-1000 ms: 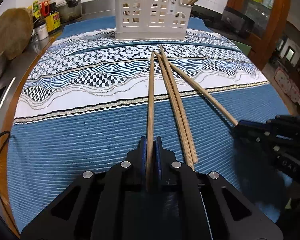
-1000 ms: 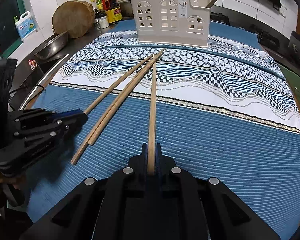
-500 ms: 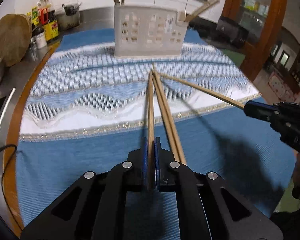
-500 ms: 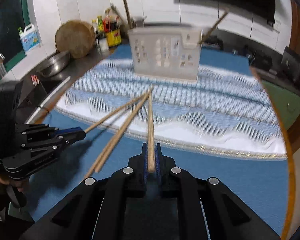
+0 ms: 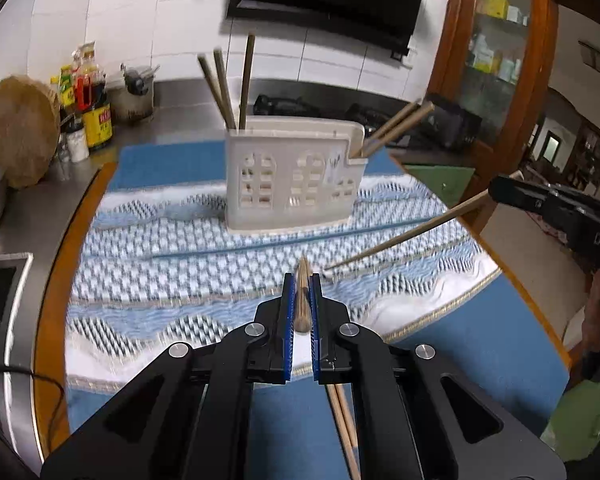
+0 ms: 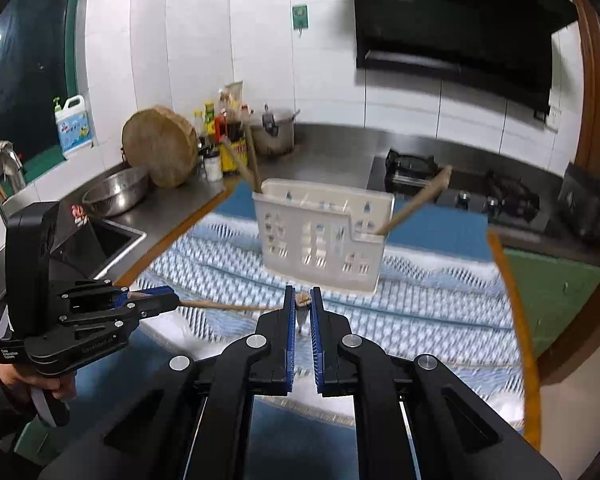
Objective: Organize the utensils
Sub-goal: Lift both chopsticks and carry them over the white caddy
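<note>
On my far left, a round wooden chopping block [image 5: 18, 132] leans against the white tiled wall beside a cluster of sauce bottles [image 5: 85, 100] on the steel counter. A blue cloth with wavy white-and-navy woven bands [image 5: 172, 264] covers the round table.

My left gripper [image 5: 301, 292], black with blue-edged fingers, is clamped on a long wooden chopstick [image 5: 302, 300]. The stick lies straight along the gap between the two pads, seen almost end-on, its tip poking just past the fingertips toward the holder. From my right wrist camera the same gripper [image 6: 168, 302] appears at the left, a hand [image 6: 32, 384] around its grip, the stick jutting level from its nose above the cloth.

Beneath that gripper, two more loose wooden chopsticks [image 5: 342, 420] lie on the blue part of the cloth.

Centre, near the far edge of the table, stands the white plastic utensil holder with arched window cut-outs [image 5: 292, 176]. Three sticks [image 5: 230, 80] rise from its left compartment; two more [image 5: 396, 122] lean out of its lower right compartment.

On the right, my right gripper [image 6: 302, 300] is closed on a second wooden chopstick [image 6: 303, 300], pinched between its pads near the fingertips, only its blunt end visible to that camera. In the left wrist view this stick [image 5: 404, 236] slants down from the right gripper's nose [image 5: 500, 190] over the patterned cloth, clear of the holder.
</note>
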A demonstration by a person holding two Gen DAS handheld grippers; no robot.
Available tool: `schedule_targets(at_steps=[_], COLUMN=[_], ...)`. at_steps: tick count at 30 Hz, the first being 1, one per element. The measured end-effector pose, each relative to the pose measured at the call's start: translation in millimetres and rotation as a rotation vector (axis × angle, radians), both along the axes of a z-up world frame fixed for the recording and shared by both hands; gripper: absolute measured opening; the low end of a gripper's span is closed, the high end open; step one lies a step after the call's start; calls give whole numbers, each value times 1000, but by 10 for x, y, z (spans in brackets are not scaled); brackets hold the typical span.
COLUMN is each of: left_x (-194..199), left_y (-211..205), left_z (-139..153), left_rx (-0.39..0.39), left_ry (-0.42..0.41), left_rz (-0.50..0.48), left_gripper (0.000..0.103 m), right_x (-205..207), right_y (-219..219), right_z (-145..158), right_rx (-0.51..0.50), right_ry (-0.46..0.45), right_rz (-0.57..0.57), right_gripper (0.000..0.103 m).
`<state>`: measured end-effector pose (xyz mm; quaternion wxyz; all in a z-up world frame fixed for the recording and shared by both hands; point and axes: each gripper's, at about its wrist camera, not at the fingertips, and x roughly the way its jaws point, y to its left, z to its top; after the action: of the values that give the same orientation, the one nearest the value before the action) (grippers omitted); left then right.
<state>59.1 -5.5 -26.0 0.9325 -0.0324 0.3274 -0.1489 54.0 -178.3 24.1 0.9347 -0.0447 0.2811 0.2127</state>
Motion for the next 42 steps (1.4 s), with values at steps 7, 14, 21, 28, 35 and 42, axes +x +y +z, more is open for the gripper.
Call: schedule_targets(at_steps=[7, 14, 21, 28, 35, 42], left_x=[213, 368, 481, 770, 1151, 1422], left_y=[-12, -71, -101, -162, -137, -31], left_z=[384, 834, 1327, 1738, 1725, 1527], left_rx=[14, 23, -6, -6, -26, -48], left_ry=[-64, -151, -278, -422, -461, -444], left_rz=[-55, -94, -90, -21, 61, 119], left_gripper=[5, 5, 5, 5, 5, 5], right_x=[279, 526, 708, 948, 1108, 1207], right_y=[-130, -213, -280, -227, -168, -147], right_z=[424, 884, 1142, 1047, 881, 746], right_rx=[17, -20, -35, -48, -54, -61], right_ry=[-45, -113, -164, -125, -91, -65], right_rz=[9, -3, -24, -33, -41, -44], right_gripper=[7, 7, 7, 7, 7, 7])
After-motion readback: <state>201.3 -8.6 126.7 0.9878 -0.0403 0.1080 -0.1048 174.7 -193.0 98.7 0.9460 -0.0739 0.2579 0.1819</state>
